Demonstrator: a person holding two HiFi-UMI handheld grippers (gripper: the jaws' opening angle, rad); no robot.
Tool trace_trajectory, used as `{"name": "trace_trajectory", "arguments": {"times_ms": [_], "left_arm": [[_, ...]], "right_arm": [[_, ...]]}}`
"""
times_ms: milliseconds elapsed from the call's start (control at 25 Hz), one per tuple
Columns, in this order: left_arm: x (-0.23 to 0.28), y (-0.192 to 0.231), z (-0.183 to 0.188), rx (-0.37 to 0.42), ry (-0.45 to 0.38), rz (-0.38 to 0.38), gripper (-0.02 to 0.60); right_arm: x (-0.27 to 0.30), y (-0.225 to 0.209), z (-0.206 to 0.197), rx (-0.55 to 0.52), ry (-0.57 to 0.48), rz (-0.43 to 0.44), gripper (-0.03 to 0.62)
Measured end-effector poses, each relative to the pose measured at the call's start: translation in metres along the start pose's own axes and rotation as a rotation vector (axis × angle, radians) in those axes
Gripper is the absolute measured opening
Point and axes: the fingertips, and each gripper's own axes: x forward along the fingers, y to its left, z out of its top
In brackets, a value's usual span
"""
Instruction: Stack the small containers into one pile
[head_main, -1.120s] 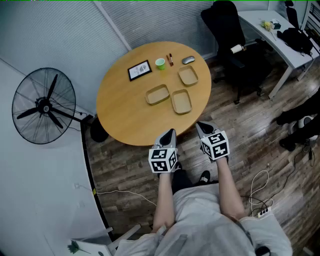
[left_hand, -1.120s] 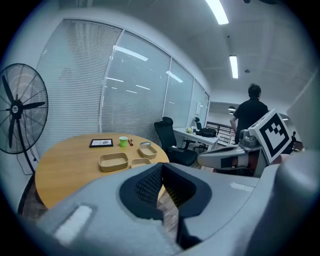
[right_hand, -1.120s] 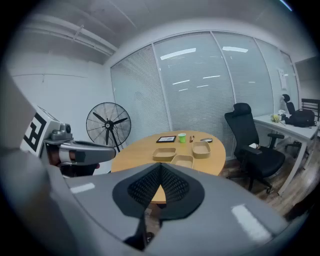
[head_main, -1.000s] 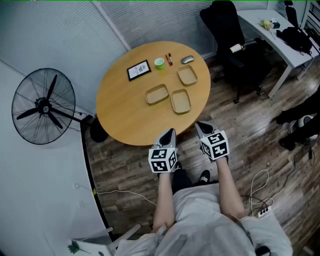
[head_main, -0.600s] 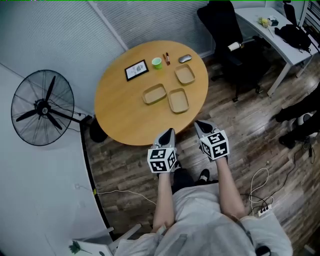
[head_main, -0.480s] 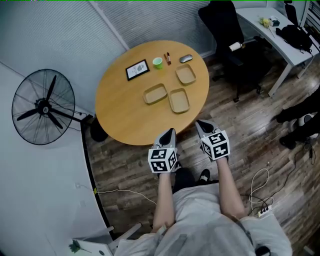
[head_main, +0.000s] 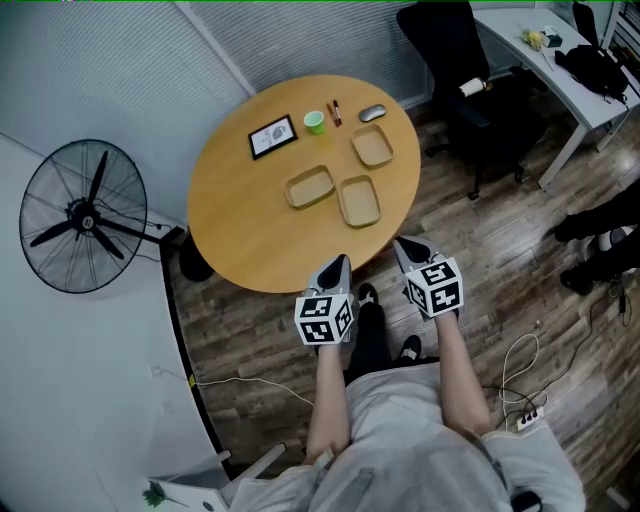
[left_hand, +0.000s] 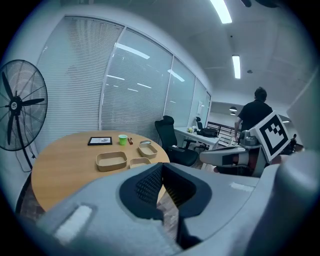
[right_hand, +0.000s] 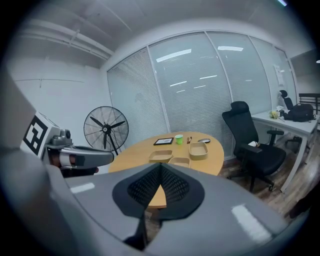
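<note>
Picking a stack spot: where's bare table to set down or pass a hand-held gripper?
Biggest bare patch: the table, its left half, bordered by the framed picture and left container. Narrower strip along the near edge, in front of the near container. Crowded at the far side: far container, green cup, pens, mouse close together.

- The left gripper (head_main: 339, 264) is held low in front of the body and points forward, away from the person. Its jaws are pressed together with nothing between them.
- The right gripper (head_main: 402, 247) sits beside it, a little apart, with its tip leaning slightly toward the left one. Its jaws are likewise closed and empty.
- The left forearm (head_main: 328, 400) and right forearm (head_main: 460, 385) are bare. They reach forward from the torso, roughly parallel.
</note>
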Motion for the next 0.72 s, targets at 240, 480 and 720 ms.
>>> {"name": "trace_trajectory", "arguments": {"times_ms": [240, 480, 720], "left_arm": [[0.031, 0.027, 0.020, -0.007, -0.003, -0.008, 0.003], [0.074, 0.055, 0.047, -0.008, 0.006, -0.019, 0.003], [0.118, 0.092, 0.058, -0.024, 0.033, -0.016, 0.003]], "right_arm": [[0.032, -0.014, 0.018, 0.000, 0.002, -0.012, -0.002], [0.071, -0.034, 0.027, 0.036, 0.033, -0.018, -0.002], [0.115, -0.054, 0.030, 0.047, 0.080, -0.031, -0.002]]}}
